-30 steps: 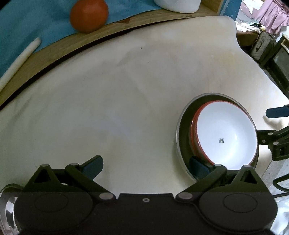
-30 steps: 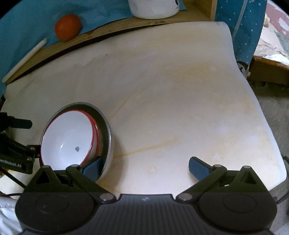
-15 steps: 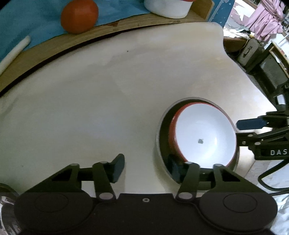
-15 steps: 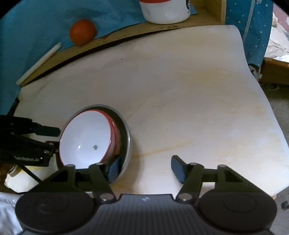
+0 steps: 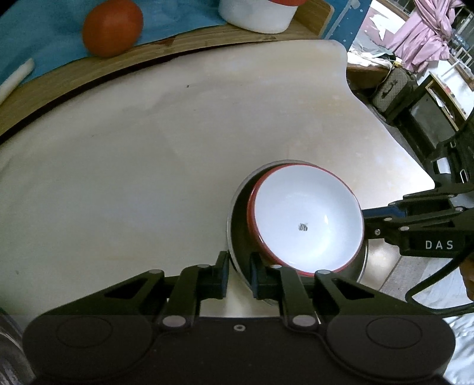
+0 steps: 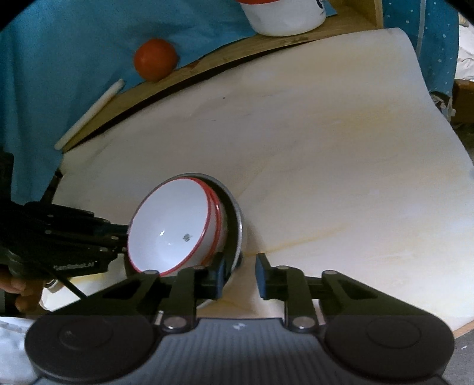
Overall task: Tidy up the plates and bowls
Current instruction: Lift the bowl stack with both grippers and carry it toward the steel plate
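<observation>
The left gripper has just been closing, and its jaws now stand nearly together with the near-left rim of the metal pan between them, the pads pressing on either face of that rim. The right gripper has also just been closing; its left finger sits inside the pan wall and its right finger outside, with a little gap still showing beside the outer pad, so whether it grips firmly I cannot tell.

Nested in the pan, just ahead of both sets of fingers, are white bowls with red rims; from the right wrist view at least two stacked rims show, tilted toward the left gripper's side. Each gripper appears in the other's view on the far side of the pan.

The pan rests on a cream mat. Ahead and to the left of the left gripper the mat lies broad and bare; ahead and to the right of the right gripper it is equally open up to its curled right edge. Past the mat's far edge runs a wooden board carrying a tomato, a white stick and a white tub. The pan sits close to the mat's near edge.
</observation>
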Motion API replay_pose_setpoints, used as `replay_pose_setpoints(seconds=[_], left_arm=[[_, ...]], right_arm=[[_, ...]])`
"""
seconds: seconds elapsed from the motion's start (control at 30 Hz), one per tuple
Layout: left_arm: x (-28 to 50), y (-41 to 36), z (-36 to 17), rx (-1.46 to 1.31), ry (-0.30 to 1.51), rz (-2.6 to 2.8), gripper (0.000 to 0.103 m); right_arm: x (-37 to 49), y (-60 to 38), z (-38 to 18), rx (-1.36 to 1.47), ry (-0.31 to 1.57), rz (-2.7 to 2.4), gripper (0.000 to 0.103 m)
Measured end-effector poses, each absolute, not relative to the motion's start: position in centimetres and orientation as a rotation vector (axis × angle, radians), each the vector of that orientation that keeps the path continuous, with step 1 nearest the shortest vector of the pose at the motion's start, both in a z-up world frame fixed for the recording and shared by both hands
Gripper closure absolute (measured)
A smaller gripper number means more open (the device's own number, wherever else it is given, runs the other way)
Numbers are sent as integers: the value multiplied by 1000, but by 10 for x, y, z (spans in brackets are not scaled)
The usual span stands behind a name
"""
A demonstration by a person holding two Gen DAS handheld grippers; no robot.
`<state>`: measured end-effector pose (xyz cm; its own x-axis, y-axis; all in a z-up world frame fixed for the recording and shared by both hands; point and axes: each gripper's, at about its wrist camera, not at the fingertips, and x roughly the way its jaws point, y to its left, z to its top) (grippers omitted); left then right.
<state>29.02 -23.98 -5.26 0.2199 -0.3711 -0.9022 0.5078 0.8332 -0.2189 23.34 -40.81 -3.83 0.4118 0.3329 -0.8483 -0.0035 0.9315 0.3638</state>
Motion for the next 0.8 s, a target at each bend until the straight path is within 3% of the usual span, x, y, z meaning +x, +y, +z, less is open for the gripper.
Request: replay_pose_setpoints(seconds=[0.07, 0.8], left_arm=[[289, -241, -53, 134, 1202, -608, 88], [286, -238, -51, 121, 1200, -585, 88]], right_arm=[[234, -406, -38, 328, 1129, 229, 87], [245, -408, -41, 350, 1173, 245, 84]])
